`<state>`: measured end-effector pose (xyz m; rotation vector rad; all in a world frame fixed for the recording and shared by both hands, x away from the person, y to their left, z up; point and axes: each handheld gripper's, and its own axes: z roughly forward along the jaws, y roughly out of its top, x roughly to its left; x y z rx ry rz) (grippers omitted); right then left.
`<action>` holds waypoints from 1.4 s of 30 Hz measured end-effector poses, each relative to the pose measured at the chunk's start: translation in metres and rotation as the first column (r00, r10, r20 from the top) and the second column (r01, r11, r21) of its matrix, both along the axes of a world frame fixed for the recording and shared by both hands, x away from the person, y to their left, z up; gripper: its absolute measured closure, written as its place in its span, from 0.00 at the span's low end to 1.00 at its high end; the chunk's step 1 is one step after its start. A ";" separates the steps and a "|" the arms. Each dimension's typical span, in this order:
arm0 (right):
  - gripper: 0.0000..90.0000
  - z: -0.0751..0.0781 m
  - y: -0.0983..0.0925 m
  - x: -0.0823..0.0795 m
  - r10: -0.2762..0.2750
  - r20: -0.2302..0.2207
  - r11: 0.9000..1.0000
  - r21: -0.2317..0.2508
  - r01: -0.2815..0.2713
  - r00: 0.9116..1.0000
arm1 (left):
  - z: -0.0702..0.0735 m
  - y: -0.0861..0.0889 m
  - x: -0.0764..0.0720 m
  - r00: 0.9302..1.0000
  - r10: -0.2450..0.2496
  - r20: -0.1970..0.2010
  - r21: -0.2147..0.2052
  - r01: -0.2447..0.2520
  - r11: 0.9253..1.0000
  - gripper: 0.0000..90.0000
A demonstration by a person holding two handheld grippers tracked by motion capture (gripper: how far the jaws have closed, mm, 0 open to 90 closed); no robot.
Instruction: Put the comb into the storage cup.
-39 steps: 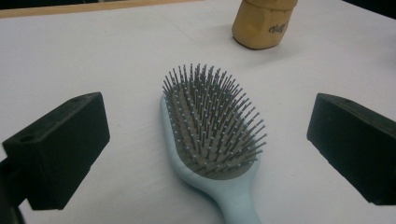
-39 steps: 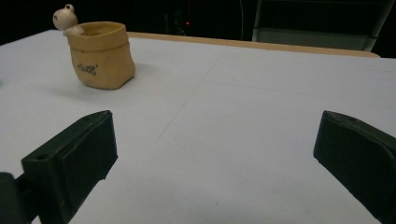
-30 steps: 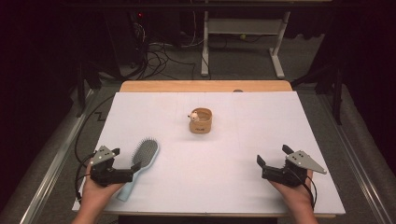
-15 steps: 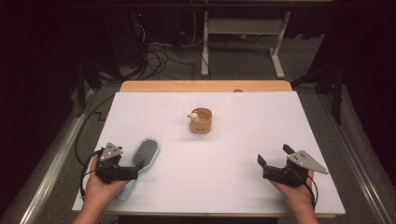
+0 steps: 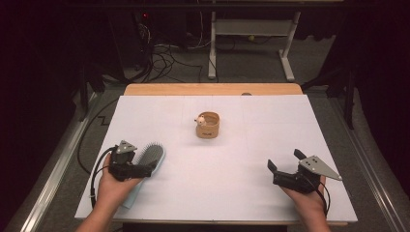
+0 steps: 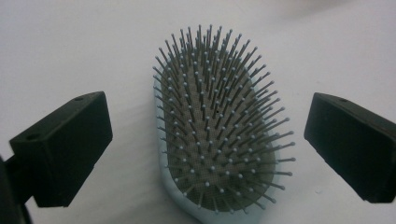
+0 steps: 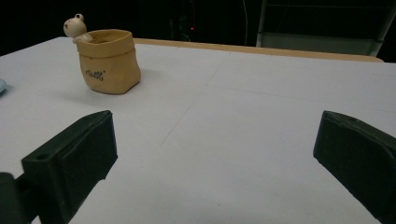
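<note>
1. The left gripper (image 5: pixel 145 169) has swung in over the brush (image 5: pixel 147 159) since a second ago. Its jaws are wide apart, flanking the bristle head (image 6: pixel 219 126) and gripping nothing; a grasp looks imminent.
2. The brush lies bristles-up near the table's (image 5: pixel 232 159) left front.
3. A tan pot (image 5: pixel 208 125) stands mid-table, untouched.
4. The right gripper (image 5: pixel 285 166) rests at right front, jaws wide apart, empty, as before.
5. White cover over a wooden top; dark room behind, with cables and a stand.
</note>
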<state>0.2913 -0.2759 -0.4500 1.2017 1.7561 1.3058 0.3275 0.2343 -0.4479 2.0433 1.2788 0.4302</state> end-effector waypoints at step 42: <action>0.00 0.000 -0.001 0.000 -0.001 0.002 1.000 0.011 0.001 1.000 | -0.019 -0.025 0.031 0.981 0.018 -0.191 0.121 0.005 0.993 0.11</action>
